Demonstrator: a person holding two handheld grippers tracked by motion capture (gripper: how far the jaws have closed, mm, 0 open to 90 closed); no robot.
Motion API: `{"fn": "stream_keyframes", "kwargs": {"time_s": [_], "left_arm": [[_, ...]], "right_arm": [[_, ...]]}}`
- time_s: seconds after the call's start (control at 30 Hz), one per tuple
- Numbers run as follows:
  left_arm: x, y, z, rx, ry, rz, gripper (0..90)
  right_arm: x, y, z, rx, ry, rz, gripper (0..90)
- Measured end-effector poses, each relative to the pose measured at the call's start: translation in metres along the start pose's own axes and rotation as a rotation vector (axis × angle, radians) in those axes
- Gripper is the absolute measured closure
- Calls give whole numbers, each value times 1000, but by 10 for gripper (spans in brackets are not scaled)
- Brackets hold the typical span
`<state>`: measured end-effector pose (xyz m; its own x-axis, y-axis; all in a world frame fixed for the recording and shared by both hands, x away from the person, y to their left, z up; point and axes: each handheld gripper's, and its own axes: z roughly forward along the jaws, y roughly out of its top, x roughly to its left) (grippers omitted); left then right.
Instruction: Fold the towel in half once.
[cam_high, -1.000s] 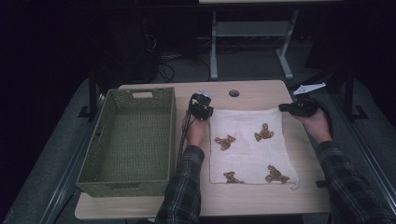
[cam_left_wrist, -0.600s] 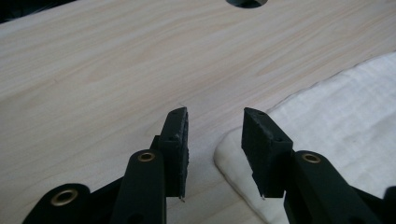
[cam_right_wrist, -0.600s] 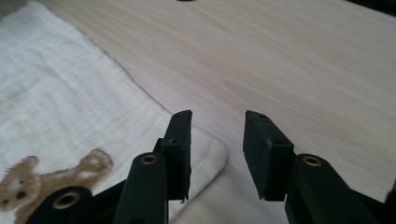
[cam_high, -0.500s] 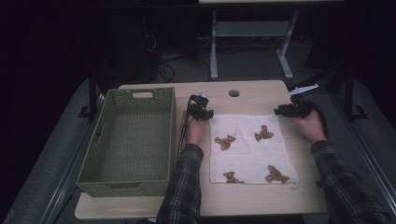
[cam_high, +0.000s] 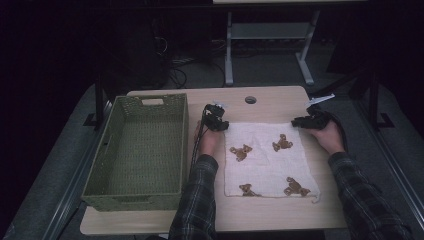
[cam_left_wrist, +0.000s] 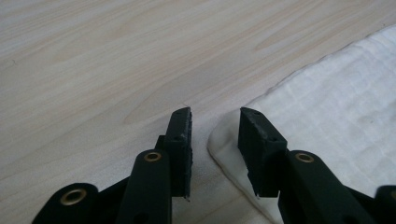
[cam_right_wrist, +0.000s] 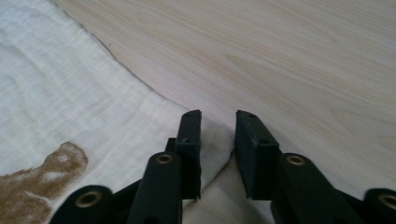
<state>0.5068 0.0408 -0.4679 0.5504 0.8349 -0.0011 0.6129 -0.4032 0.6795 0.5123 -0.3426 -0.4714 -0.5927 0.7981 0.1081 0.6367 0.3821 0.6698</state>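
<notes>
Wooden bench (cam_high: 270, 107) carrying everything. One green woven basket (cam_high: 137, 150) at bench left, cut-out handle in its far wall, nothing visible inside. One white cloth (cam_high: 267, 160) flat at bench centre-right, just beside the basket; four brown teddy-bear prints (cam_high: 241, 151) on it, two far and two near. One round grommet hole (cam_high: 250, 100) in bench beyond the cloth. Two hands in plaid sleeves (cam_high: 197, 200), one at each far corner of the cloth. Left tongs (cam_high: 216, 120) at far-left corner: jaws just been closing, gap remaining, corner of cloth lying between them in left gripper view (cam_left_wrist: 215, 135), pads not pressing. Right tongs (cam_high: 306, 120) at far-right corner: jaws just been closing, parted, cloth edge between them in right gripper view (cam_right_wrist: 217, 135), nothing clamped. Cable trailing from left tongs between basket and forearm.
</notes>
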Motion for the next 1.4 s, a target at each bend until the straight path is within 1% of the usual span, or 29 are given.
{"fn": "stream_keyframes", "kwargs": {"time_s": [0.1,0.13,0.23,0.3,0.33,0.4,0.43,0.47,0.53,0.57,0.6,0.63,0.67,0.7,0.73,0.77,0.8,0.83,0.93,0.97,1.07,1.17,1.2,1.23,1.27,1.33,1.4], "left_arm": [[-1,1,0,6,-24,3,778],[-1,1,0,7,-29,-1,822],[-3,3,0,17,-22,-1,860],[-3,4,-1,12,-23,-12,865],[-3,5,-3,3,-25,-18,866],[-3,8,-8,-12,-21,-18,867],[-3,8,-8,-12,-21,-18,867],[-4,13,-14,-32,-17,-12,867],[-6,17,-21,-46,-13,-9,866],[-7,20,-24,-58,-14,-13,866],[-7,22,-28,-69,-14,-14,867],[-8,23,-32,-83,-18,-25,867],[-8,24,-35,-82,-19,-18,866],[-8,24,-35,-82,-19,-18,867],[-9,25,-41,-86,-28,-21,867],[-9,25,-41,-86,-28,-21,867],[-10,23,-46,-93,-43,-23,866],[-10,23,-46,-93,-43,-23,866],[-12,18,-55,-103,-58,-31,867],[-13,17,-57,-103,-58,-28,867],[-18,12,-63,-97,-27,2,867],[-21,9,-68,-108,-24,7,867],[-26,5,-73,-114,-21,17,867],[-26,5,-73,-114,-21,17,867],[-30,2,-77,-125,-16,25,867],[-33,-1,-81,-127,-15,30,867],[-36,-3,-86,-128,-16,31,867]], "right_arm": [[1,0,-1,6,-3,-15,839],[1,-1,-1,7,7,-9,850],[1,0,-1,11,13,-3,862],[0,0,-3,9,20,7,864],[0,1,-5,-1,20,8,864],[-2,3,-10,-9,20,10,865],[-2,3,-10,-9,20,10,865],[-4,6,-17,-17,17,7,865],[-5,9,-24,-37,23,10,865],[-5,10,-27,-51,27,17,865],[-5,12,-31,-61,29,13,865],[-4,14,-34,-66,30,18,865],[-4,15,-37,-73,30,10,865],[-3,16,-39,-78,31,10,865],[-3,16,-42,-84,34,11,864],[-3,15,-44,-94,42,9,864],[-2,14,-46,-101,50,14,864],[-2,14,-46,-101,50,14,864],[1,7,-53,-117,62,3,864],[2,5,-55,-119,66,9,864],[5,-2,-61,-135,67,-8,865],[12,-8,-66,-139,53,-29,865],[14,-9,-68,-145,45,-43,865],[17,-11,-70,-152,40,-47,865],[18,-12,-71,-153,37,-50,865],[22,-15,-74,-164,42,-42,865],[24,-19,-78,-176,55,-20,867]]}}
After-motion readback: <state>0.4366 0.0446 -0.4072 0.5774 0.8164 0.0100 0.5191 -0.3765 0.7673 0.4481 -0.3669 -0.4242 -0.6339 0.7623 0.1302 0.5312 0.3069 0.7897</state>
